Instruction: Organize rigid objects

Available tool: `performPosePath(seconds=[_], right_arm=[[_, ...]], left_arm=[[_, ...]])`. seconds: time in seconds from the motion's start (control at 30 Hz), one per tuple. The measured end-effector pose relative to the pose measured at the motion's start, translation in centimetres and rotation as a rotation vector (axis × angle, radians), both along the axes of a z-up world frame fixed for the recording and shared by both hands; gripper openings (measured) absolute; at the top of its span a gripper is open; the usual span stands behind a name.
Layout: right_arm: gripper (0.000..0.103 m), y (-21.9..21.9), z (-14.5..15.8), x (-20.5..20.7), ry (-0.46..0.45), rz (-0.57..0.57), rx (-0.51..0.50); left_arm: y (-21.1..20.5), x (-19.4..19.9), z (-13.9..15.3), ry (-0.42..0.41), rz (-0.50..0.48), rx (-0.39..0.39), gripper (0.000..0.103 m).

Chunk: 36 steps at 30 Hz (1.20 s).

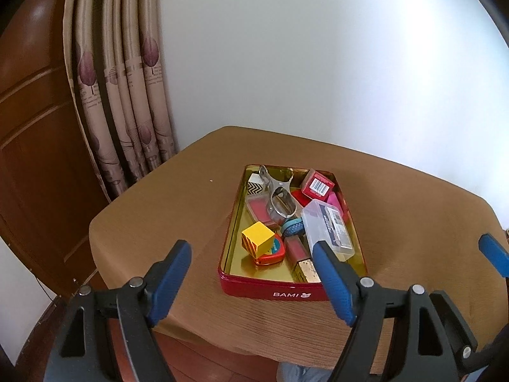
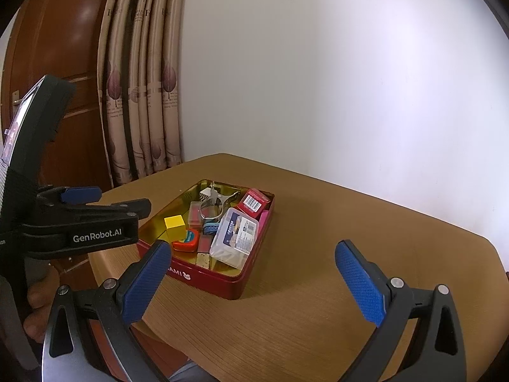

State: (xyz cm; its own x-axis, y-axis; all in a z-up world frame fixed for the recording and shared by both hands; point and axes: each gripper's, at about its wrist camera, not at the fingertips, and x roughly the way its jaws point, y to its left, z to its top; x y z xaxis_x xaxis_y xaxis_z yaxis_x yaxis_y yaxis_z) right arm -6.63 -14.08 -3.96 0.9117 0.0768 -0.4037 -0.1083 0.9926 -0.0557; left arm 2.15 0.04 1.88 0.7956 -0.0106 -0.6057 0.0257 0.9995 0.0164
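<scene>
A red tin [image 1: 273,291] [image 2: 219,281] with a gold inside sits on the brown table. It holds several small objects: a yellow cube [image 1: 257,238] [image 2: 174,224], a clear plastic case [image 1: 327,224] [image 2: 235,237], a red box with a barcode [image 1: 316,184] [image 2: 253,202], a metal clip [image 1: 280,199], an orange tape measure [image 1: 270,253] [image 2: 187,240]. My left gripper [image 1: 254,281] is open and empty, just in front of the tin. My right gripper [image 2: 254,283] is open and empty, to the right of the tin's near corner.
The brown table [image 1: 165,210] [image 2: 350,238] stands against a white wall. Patterned curtains [image 1: 127,95] and a wooden door [image 1: 31,127] are at the left. The left gripper's body [image 2: 73,222] shows at the left of the right wrist view.
</scene>
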Motion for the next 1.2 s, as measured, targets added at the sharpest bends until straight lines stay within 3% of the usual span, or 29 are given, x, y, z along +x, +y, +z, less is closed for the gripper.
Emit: performPosePath(seconds=[0.17, 0.4, 0.7, 1.2], right_arm=[[0.102, -0.1, 0.2, -0.1, -0.001, 0.014, -0.011], [0.102, -0.2, 0.2, -0.2, -0.002, 0.026, -0.019], [0.102, -0.6, 0.0, -0.4, 0.008, 0.039, -0.018], [0.102, -0.8, 0.0, -0.6, 0.000, 0.050, -0.026]], left_arm=[[0.3, 0.0, -0.2, 0.003, 0.012, -0.006, 0.085], [-0.4, 0.0, -1.0, 0.027, 0.047, 0.050, 0.088], [0.0, 0.4, -1.9, 0.079, 0.014, -0.027, 0.090], [0.5, 0.1, -1.8, 0.066, 0.042, -0.041, 0.090]])
